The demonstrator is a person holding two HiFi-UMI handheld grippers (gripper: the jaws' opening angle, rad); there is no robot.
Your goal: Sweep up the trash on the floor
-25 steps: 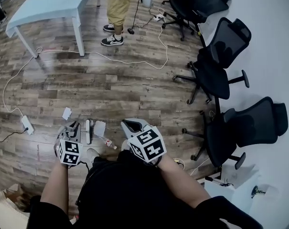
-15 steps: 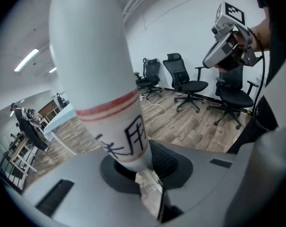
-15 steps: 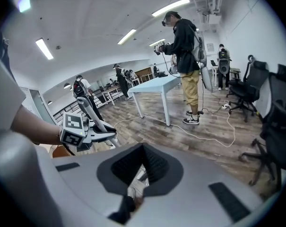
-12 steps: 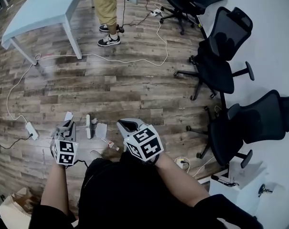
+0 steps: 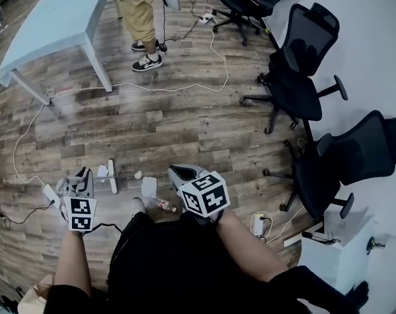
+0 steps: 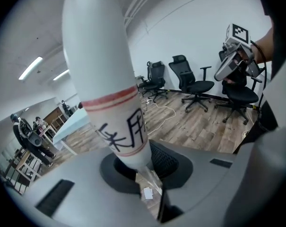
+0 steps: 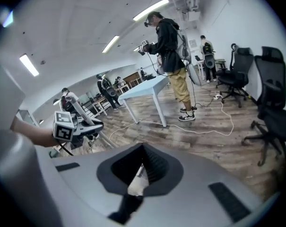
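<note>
My left gripper (image 5: pixel 80 183) is shut on a thick white broom handle (image 6: pixel 105 79) marked with red bands and black characters. The broom head (image 5: pixel 111 176) lies on the wood floor just right of that gripper. My right gripper (image 5: pixel 182 173) has its jaws closed on a thin white and dark handle (image 7: pixel 137 183). A flat white dustpan (image 5: pixel 148 187) sits on the floor beside it. Trash on the floor includes a small white scrap (image 5: pixel 137 174) and a plastic bottle (image 5: pixel 162 205). A white paper bit (image 6: pixel 147 193) shows through the left jaws.
A power strip (image 5: pixel 52 192) and white cables (image 5: pixel 158 87) lie on the floor. Black office chairs (image 5: pixel 302 90) line the right wall. A light blue table (image 5: pixel 54 28) stands at the back left, with a person (image 5: pixel 140 18) beside it. Another power strip (image 5: pixel 258 224) lies near my right foot.
My left gripper has swung left and the broom head went with it, away from the dustpan. The right gripper has held about the same place.
</note>
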